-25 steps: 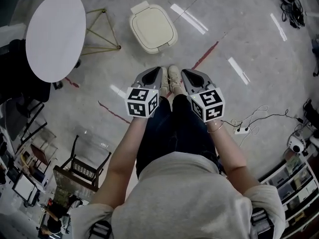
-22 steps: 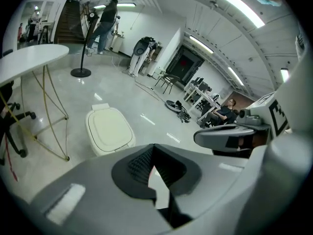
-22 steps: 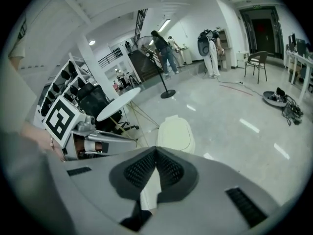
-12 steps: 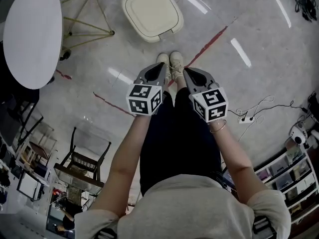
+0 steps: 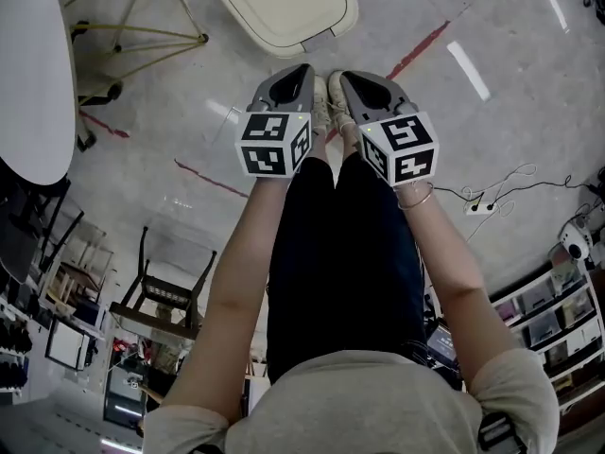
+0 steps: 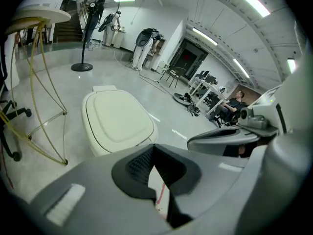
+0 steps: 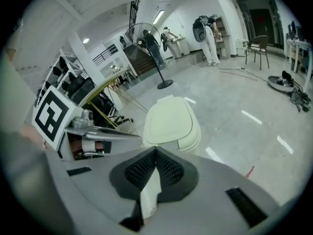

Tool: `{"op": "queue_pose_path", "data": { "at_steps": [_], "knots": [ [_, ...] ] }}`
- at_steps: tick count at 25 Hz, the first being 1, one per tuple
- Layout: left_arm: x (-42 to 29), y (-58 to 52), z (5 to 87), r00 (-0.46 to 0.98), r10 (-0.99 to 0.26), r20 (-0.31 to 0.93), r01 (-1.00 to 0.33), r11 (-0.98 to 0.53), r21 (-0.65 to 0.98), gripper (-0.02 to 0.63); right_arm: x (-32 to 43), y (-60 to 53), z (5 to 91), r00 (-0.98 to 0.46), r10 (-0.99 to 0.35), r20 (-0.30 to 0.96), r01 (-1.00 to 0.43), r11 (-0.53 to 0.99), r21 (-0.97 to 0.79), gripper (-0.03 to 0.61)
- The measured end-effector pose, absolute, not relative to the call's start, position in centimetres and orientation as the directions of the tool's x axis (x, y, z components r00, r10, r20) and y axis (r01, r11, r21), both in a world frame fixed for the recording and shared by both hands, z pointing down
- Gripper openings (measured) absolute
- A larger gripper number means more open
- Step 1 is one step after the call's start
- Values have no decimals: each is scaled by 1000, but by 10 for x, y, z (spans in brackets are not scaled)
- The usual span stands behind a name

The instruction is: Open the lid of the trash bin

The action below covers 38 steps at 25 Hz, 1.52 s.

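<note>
Round white surface (image 5: pixel 33 74): stood at the far left on a yellow wire frame (image 5: pixel 142 31), well apart from the bin and no hindrance.
Chair (image 5: pixel 156 301): lay low at the left, beside the person, out of the way.
Left gripper (image 5: pixel 301 69): was held out in front of the person with its jaws together, tips touching and nothing between them. It pointed toward the bin but was apart from it.
Trash bin (image 5: pixel 284 3): was cream, sat on the floor just ahead of the person's shoes (image 5: pixel 326 97), and its lid (image 6: pixel 120 116) lay flat and closed.
Step in hand: this looked like the approach, with the lid not yet touched by either gripper.
Next move: it probably called for bringing one gripper down to the near rim of the lid. The jaws could part to pinch the lip, or the closed tips could slip under it, before swinging the lid up toward the far side, where a tab suggested the hinge.
Right gripper (image 5: pixel 348 76): was level with the left one, its jaws likewise together and empty, aimed at the bin.
Red tape (image 5: pixel 421 50): a floor line right of the bin, flat and no obstacle.
Power strip (image 5: pixel 477 203): lay with its cable well to the right, clear of the path.
In the way: nothing stood between the grippers and the lid.
</note>
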<state>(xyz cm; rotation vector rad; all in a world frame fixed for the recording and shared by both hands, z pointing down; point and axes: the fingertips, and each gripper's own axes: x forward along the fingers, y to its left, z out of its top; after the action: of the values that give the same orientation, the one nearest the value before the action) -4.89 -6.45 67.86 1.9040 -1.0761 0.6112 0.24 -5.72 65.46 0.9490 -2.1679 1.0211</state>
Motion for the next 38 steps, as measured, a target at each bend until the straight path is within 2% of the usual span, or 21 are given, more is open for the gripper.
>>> {"op": "queue_pose_path", "data": {
  "at_steps": [5,12,21,30,38],
  "knots": [
    [-50,-84,697,484,-447,753,-871,-332,363,-2,14,-80,676,-566,-383,731,-806,442,-393,8],
    [-35,-87,743,468,-365,805,-869,-355,344,-2,23,-74,709,-552,-354,755,-821,392,-415,8],
    [-24,-82,762,426,-295,855,-861,-423,283,-2,27,-56,721,-551,-328,768,-824,361,-437,8],
    [-20,-77,766,360,-334,871,-849,-505,157,3,47,-50,731,-519,-330,789,-849,307,-430,8],
    [-20,-78,766,374,-332,866,-866,-458,199,3,57,-45,726,-517,-337,786,-851,296,-433,8]
  ]
}}
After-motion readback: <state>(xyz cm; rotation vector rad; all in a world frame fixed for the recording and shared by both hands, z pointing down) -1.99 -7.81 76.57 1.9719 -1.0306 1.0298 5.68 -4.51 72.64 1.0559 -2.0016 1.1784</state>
